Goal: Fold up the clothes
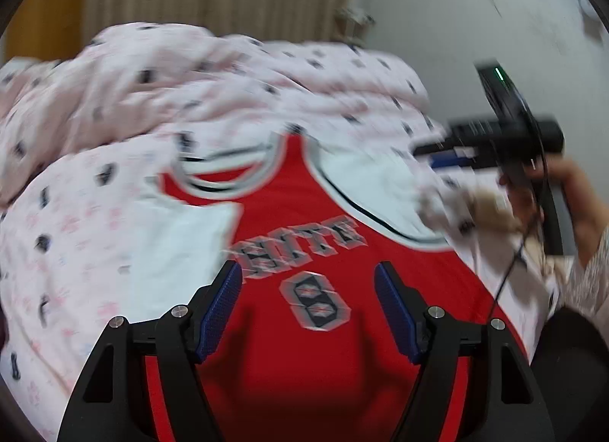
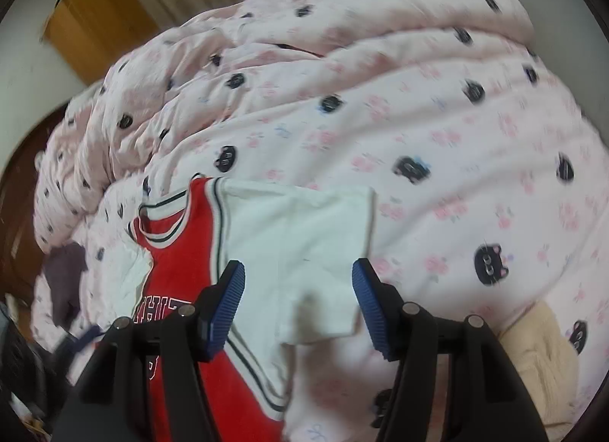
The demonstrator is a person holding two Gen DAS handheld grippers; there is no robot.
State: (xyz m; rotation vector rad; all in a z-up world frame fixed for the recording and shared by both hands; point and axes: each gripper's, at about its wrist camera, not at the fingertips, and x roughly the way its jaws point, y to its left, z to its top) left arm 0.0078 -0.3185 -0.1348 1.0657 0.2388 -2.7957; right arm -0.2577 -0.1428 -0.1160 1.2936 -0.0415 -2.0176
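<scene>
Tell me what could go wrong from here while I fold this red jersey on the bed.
The red jersey seems layered with a white shirt, so the right gripper, open above the white sleeve, might pinch one layer only and pull them askew. The rumpled pink duvet underneath is soft, so a pad could snag it. Both views are blurred, so aim may be off.

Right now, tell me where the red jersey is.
The red jersey lies flat on the pink bedspread, directly ahead of the open left gripper. In the right wrist view it sits left of centre, with a white shirt beside it.
</scene>
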